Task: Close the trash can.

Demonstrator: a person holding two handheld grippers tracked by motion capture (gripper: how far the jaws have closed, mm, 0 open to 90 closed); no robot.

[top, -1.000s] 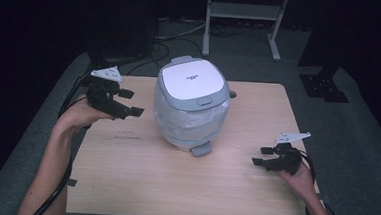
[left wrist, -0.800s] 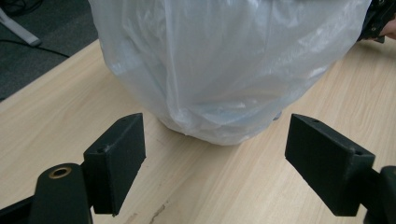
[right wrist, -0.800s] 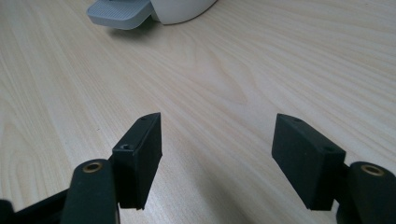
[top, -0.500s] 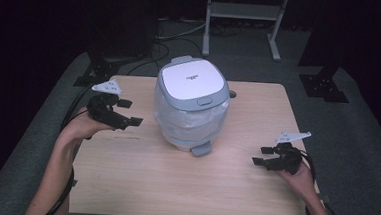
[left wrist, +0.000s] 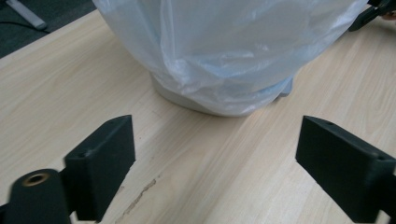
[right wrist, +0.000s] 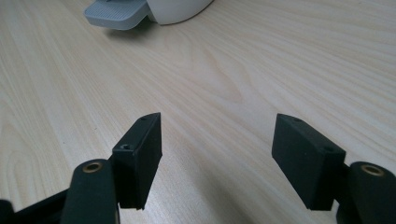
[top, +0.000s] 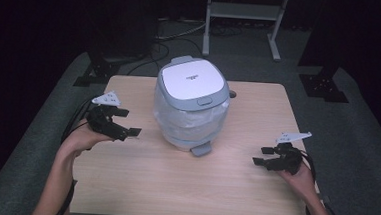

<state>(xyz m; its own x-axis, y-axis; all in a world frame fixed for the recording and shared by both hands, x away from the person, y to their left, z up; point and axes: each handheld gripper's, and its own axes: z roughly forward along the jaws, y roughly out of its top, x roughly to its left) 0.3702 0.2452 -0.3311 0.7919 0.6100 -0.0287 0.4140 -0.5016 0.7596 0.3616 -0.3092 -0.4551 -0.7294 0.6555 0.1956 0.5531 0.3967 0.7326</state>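
A white rice cooker (top: 193, 77) with a grey-rimmed lid stands mid-table, its body wrapped in a clear plastic bag (top: 187, 122). My left gripper (top: 130, 123) is low over the table to its left, pointing at the bagged base (left wrist: 224, 51). Its jaws have just been opening and stand wide with nothing between them (left wrist: 215, 140). At the table's right side, my right gripper (top: 260, 156) is open over bare wood (right wrist: 217, 126). It faces the cooker's grey front tab (right wrist: 114, 14).
The wooden table (top: 173, 186) has bare room in front of the cooker and on both sides. Cables trail off its left edge (top: 80, 113). A metal stand (top: 244, 10) is on the floor behind. The other gripper (left wrist: 373, 11) shows past the bag.
My left hand has sunk toward the table and drawn nearer to the front edge, with its jaws a little wider. The right hand and the cooker have kept still.
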